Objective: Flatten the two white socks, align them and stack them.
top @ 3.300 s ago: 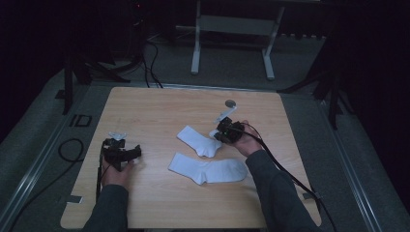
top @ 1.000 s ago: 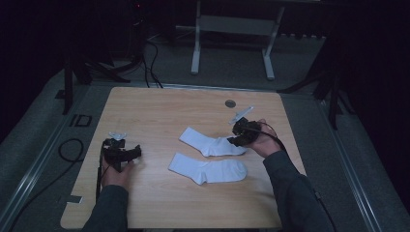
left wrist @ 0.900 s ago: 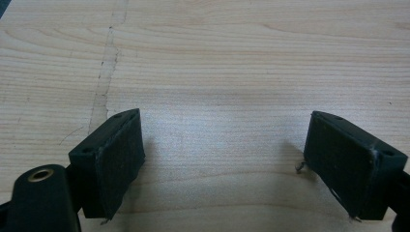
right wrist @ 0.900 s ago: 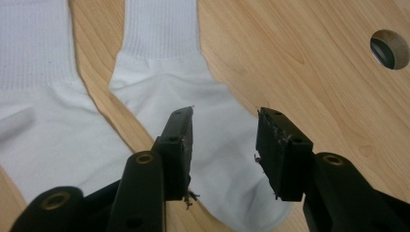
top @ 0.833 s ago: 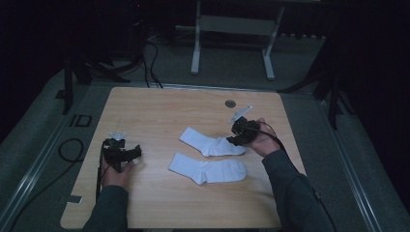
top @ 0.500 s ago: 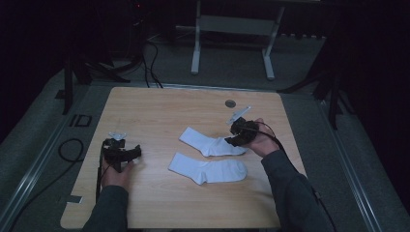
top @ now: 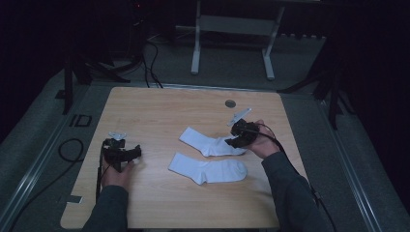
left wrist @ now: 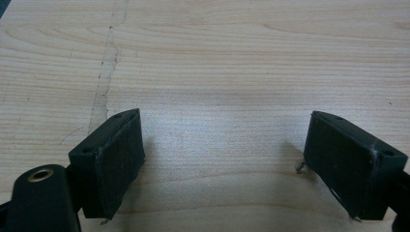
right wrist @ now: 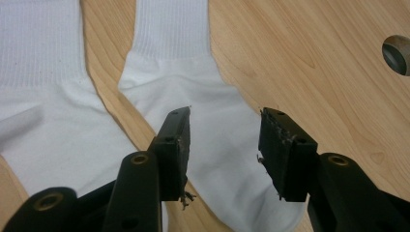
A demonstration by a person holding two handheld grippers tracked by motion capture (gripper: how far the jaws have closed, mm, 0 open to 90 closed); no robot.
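Right tool [right wrist: 223,145] parted over far sock [right wrist: 212,111], left tool [left wrist: 225,164] wide above table [left wrist: 217,58]

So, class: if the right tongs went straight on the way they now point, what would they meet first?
Most likely the far sock: the right tongs stand open over its foot part, though their height above it is unclear.

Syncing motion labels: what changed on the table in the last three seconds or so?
The right tongs swung out to the right, then came back to the toe end of the far sock; now open over it, nothing gripped. The left tongs, the near sock and the table look unchanged.
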